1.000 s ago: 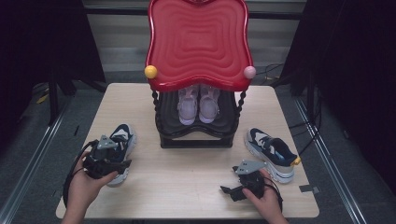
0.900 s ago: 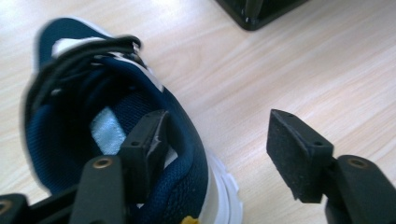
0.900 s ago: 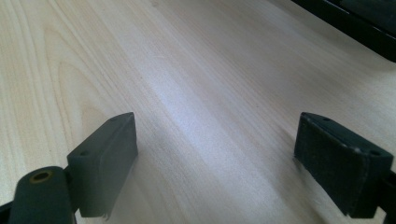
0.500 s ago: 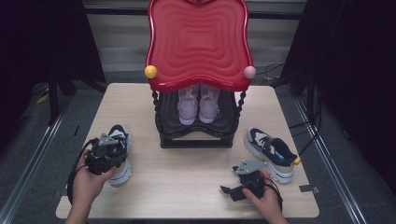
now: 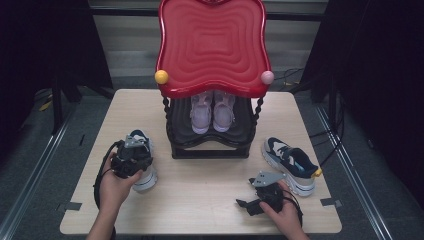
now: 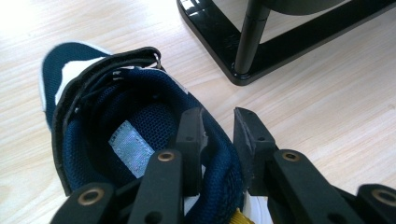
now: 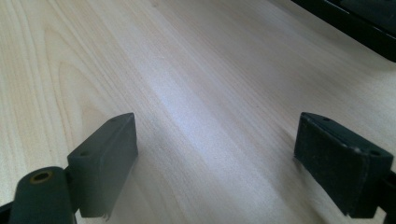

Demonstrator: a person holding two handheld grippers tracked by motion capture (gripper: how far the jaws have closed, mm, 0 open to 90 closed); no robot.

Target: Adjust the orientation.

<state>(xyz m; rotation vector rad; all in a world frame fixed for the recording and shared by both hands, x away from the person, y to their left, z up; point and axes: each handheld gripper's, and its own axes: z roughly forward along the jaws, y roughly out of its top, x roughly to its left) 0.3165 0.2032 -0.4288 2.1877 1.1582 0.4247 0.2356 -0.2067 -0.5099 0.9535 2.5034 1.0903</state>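
A navy and white sneaker (image 5: pixel 144 176) lies on the left of the wooden table (image 5: pixel 200 185). My left gripper (image 5: pixel 131 160) sits over its heel end. In the left gripper view the gripper (image 6: pixel 218 119) is shut on the padded side wall of the sneaker (image 6: pixel 116 121), one jaw inside the opening and one outside. A matching sneaker (image 5: pixel 290 162) lies at the right, toe pointing away. My right gripper (image 5: pixel 247 205) rests near the front edge, left of that sneaker, pointing left. In the right gripper view it (image 7: pixel 217 130) stands open over bare wood.
A black shoe rack (image 5: pixel 210 150) with a wavy red top (image 5: pixel 212 45) stands at the table's back centre, holding a pair of pink shoes (image 5: pixel 212 112). Its black base and post (image 6: pixel 247 46) are close beyond the held sneaker. Dark floor and cables surround the table.
My left hand has shifted right, toward the rack, onto the sneaker's heel, and its jaws have closed on the sneaker's wall. The sneaker has slid slightly right. The right hand has stayed put.
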